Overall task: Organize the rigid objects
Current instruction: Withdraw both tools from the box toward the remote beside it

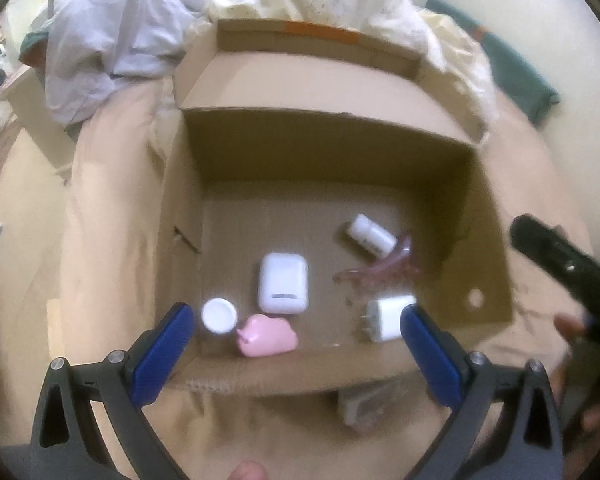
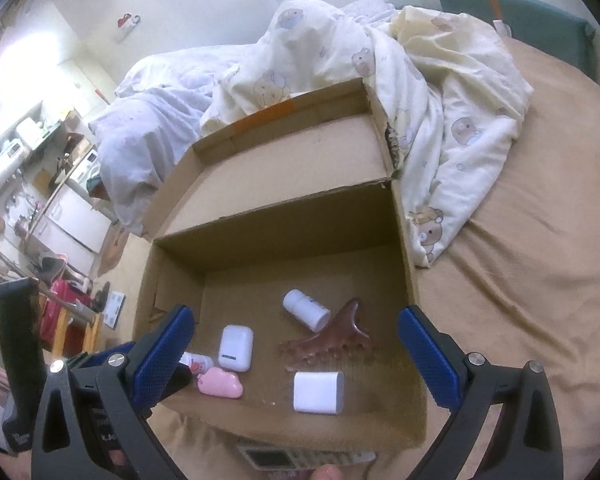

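We hold both the left claw (image 1: 292,330) and the right claw (image 2: 296,334) spread apart and empty above the cardboard box (image 2: 404,232) on the bed (image 2: 540,280); inside lie a white case (image 2: 236,348), pink clip (image 2: 220,386), bottle (image 2: 306,309), hair claw (image 2: 332,342) and charger (image 2: 318,392).

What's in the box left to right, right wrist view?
Small jar (partly behind the left finger), pink case, white earbud case, white bottle, white charger. Hair claw skipped: it spans above the charger, so its place is unclear.
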